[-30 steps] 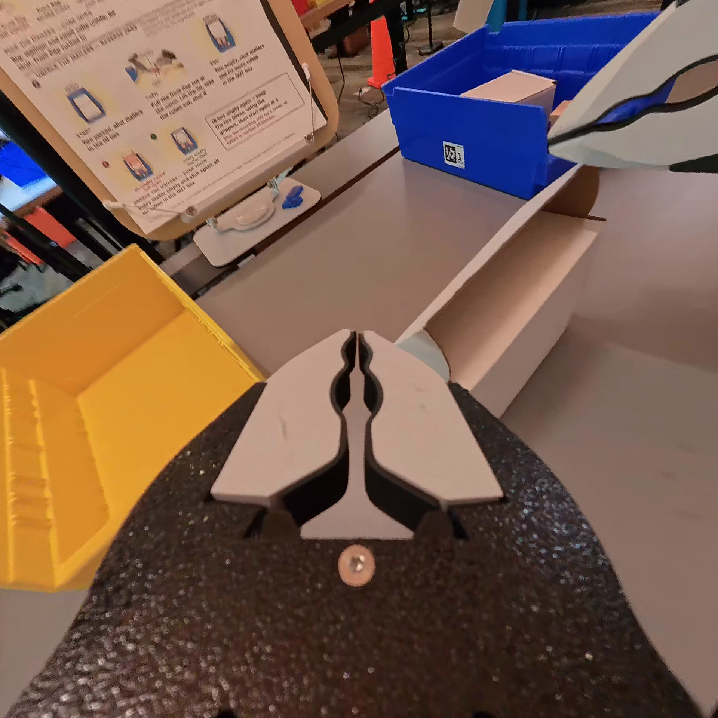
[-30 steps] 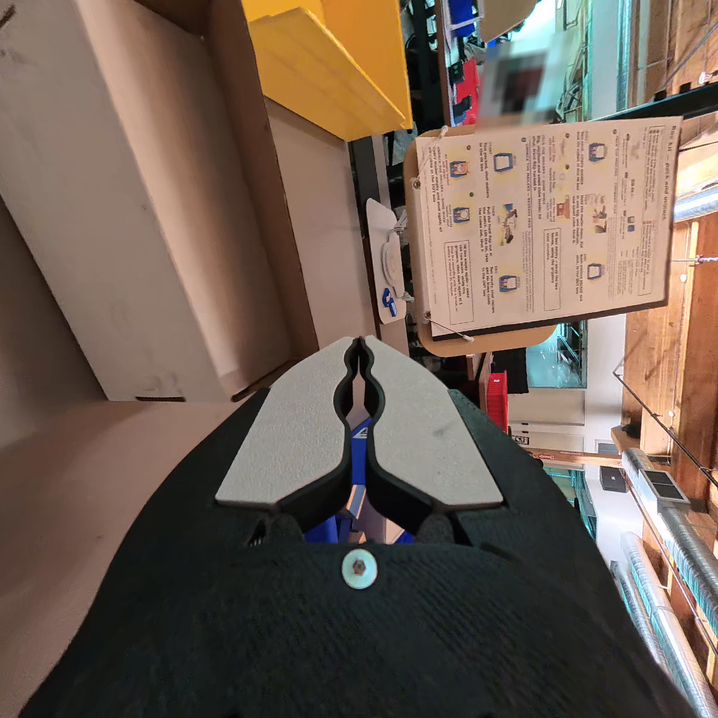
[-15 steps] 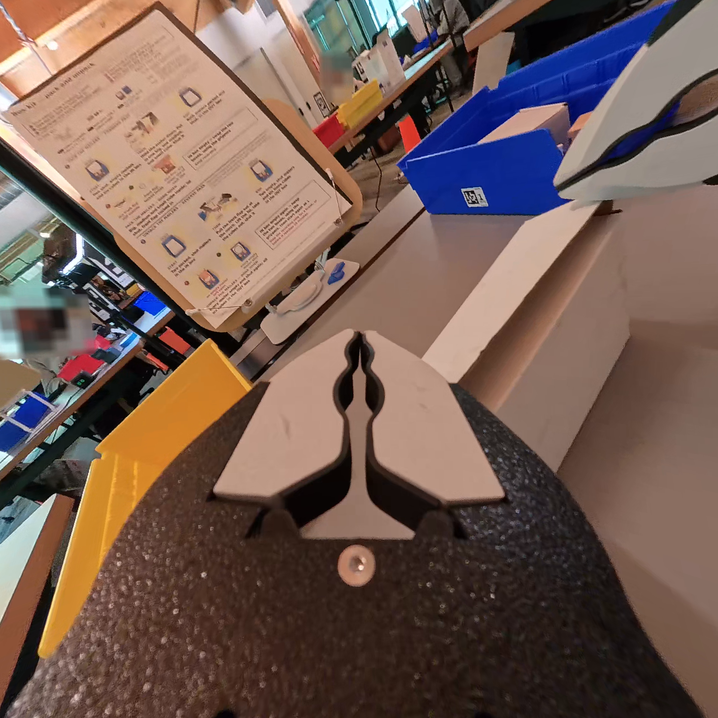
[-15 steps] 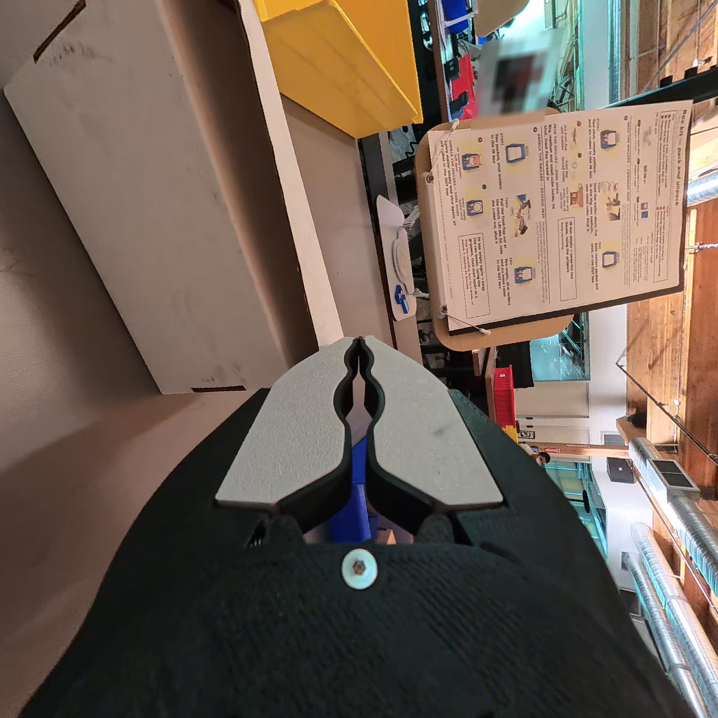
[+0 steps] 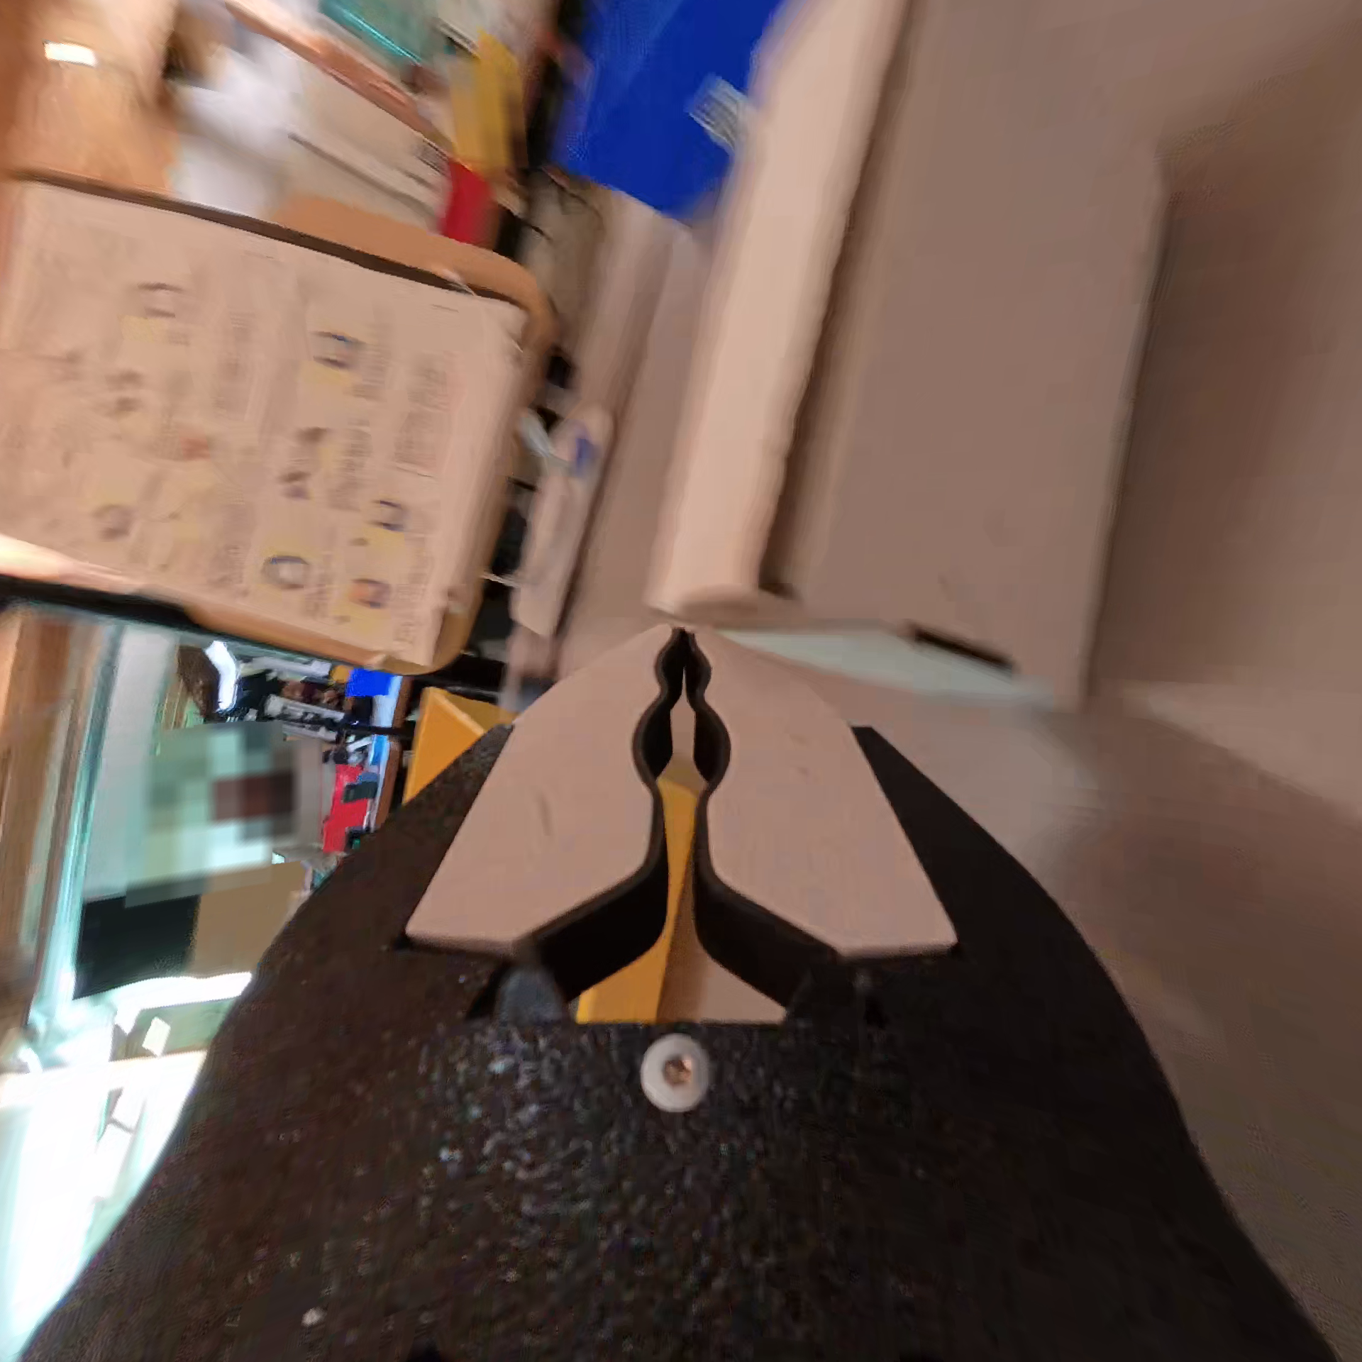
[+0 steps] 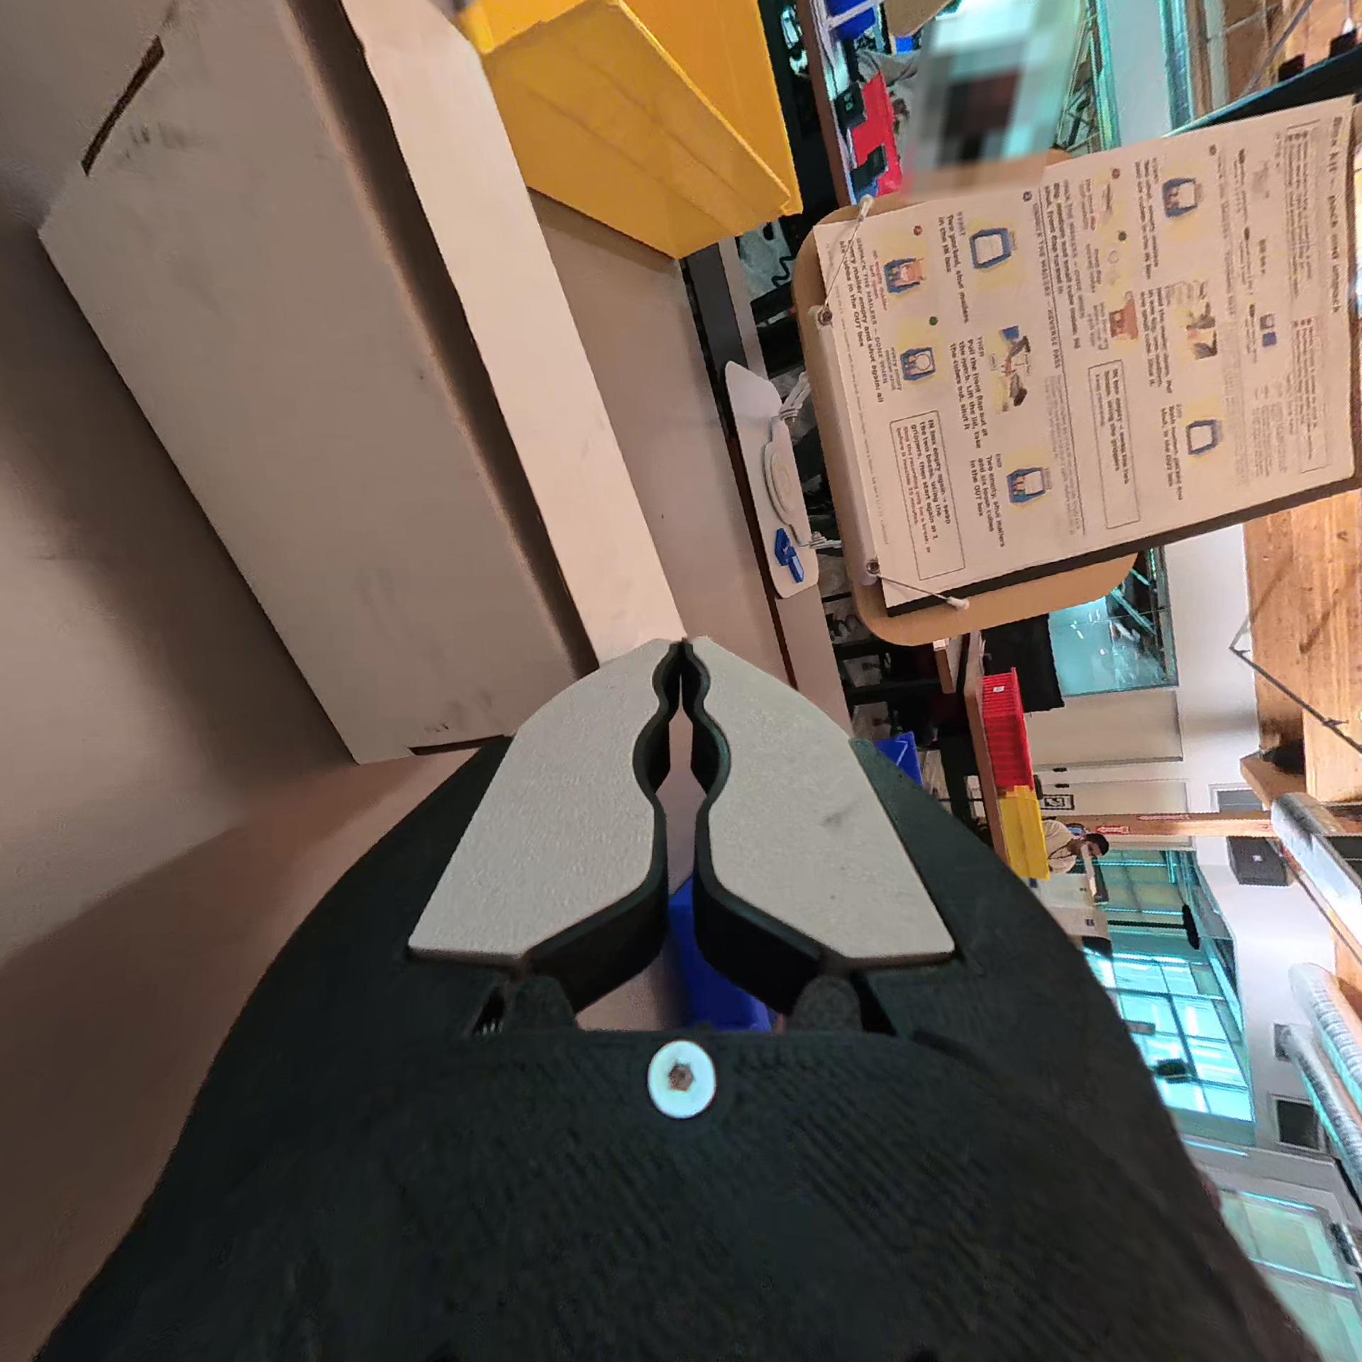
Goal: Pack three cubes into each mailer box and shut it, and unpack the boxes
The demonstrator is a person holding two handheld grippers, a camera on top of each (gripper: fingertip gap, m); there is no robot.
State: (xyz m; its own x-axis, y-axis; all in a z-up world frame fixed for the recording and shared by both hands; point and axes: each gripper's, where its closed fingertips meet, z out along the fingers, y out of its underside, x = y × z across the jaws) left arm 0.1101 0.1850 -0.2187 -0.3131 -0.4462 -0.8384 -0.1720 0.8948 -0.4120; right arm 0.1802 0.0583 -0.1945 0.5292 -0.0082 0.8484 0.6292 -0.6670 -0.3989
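A white mailer box (image 6: pixel 295 413) lies on the table with its lid down; it also shows, blurred, in the left wrist view (image 5: pixel 958 368). No cubes are in view. My right gripper (image 6: pixel 682 648) is shut and empty, rolled on its side, with its tips just past the box's near corner. My left gripper (image 5: pixel 682 637) is shut with nothing visible between its fingers. It is also rolled sideways, with its tips at the box's near end. Whether either gripper touches the box I cannot tell.
A yellow bin (image 6: pixel 641 125) stands beyond the box; a strip of it shows behind my left fingers (image 5: pixel 674 847). A blue bin (image 5: pixel 648 96) stands at the box's other end. An instruction board (image 6: pixel 1069 368) and a white pad (image 6: pixel 781 479) stand at the table's back edge.
The box lid has come down from raised to flat. Both grippers stayed shut. The left gripper has swung and rolled sideways fast, blurring its view. The right gripper has drawn back slightly.
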